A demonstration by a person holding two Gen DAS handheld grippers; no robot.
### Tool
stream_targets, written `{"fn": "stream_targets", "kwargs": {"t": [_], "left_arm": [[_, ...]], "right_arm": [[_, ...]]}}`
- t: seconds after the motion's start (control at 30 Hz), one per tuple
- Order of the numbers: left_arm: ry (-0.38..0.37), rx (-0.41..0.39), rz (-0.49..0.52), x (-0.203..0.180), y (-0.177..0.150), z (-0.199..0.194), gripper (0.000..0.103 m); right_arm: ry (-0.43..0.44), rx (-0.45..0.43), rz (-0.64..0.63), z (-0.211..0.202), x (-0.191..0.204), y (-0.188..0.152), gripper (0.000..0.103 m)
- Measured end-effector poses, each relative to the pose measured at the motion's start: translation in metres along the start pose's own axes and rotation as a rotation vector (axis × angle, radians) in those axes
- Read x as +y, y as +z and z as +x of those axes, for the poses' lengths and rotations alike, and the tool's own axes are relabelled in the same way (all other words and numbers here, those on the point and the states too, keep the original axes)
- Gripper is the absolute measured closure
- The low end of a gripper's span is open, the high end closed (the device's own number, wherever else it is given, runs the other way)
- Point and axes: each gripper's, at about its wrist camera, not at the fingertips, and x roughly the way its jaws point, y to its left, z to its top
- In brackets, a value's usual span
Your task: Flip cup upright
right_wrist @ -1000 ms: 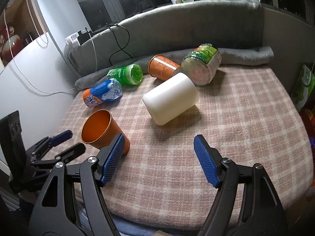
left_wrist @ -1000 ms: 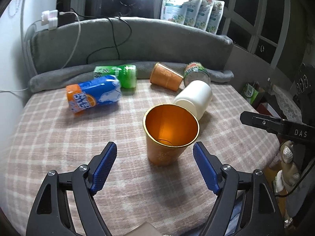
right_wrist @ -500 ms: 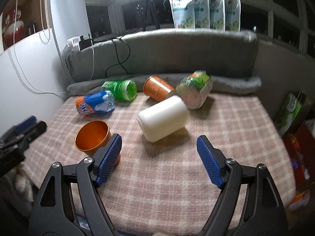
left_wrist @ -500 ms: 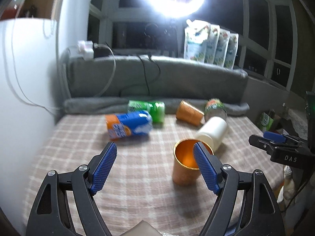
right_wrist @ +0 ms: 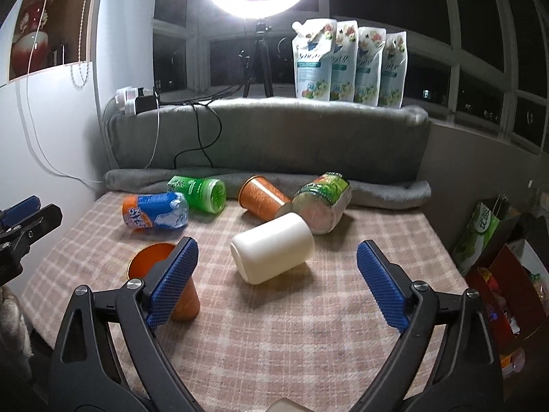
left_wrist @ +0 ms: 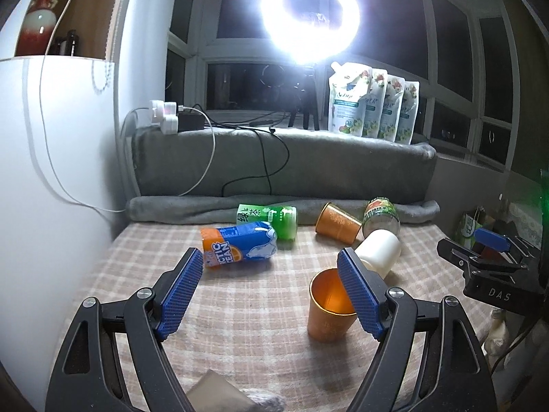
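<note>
An orange metal cup (left_wrist: 327, 312) stands upright on the checked cloth, mouth up; it also shows in the right wrist view (right_wrist: 151, 261), partly behind the left finger. My left gripper (left_wrist: 272, 292) is open and empty, drawn back above the cloth, its right finger overlapping the cup's rim in view. My right gripper (right_wrist: 276, 281) is open and empty, its jaws framing a white cup (right_wrist: 272, 252) lying on its side. A second orange cup (right_wrist: 262, 197) lies on its side at the back.
A blue-orange can (left_wrist: 238, 247), a green bottle (left_wrist: 269, 218) and a labelled jar (right_wrist: 324, 206) lie on the cloth near a grey rolled blanket (right_wrist: 384, 194). A bright ring light (left_wrist: 308, 17) and pouches (right_wrist: 348, 65) stand behind. The table edge drops at right.
Both grippers have pulled back and tilted up from the table. The upright orange cup now sits farther away and to the right in the left wrist view. Nothing on the table has moved.
</note>
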Motion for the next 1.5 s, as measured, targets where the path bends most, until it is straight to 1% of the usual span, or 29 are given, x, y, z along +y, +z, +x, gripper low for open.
{"fn": "stream_targets", "kwargs": {"t": [0.3,0.57,1.5], "left_arm": [[0.001,-0.027,-0.013,0.0010,0.0041,-0.0077,0.022],[0.006,-0.034,-0.017,0.0028,0.0056,-0.0090,0.022],[0.006,-0.038,-0.012,0.0022,0.0058,-0.0081,0.022]], "right_arm": [[-0.015,-0.031,0.021,-0.0046,-0.0019,0.0045,0.007],[-0.028,-0.052,0.001,-0.0084,0.0038,0.0052,0.007],[-0.028,-0.057,0.001,-0.0092,0.0052,0.0073,0.007]]}}
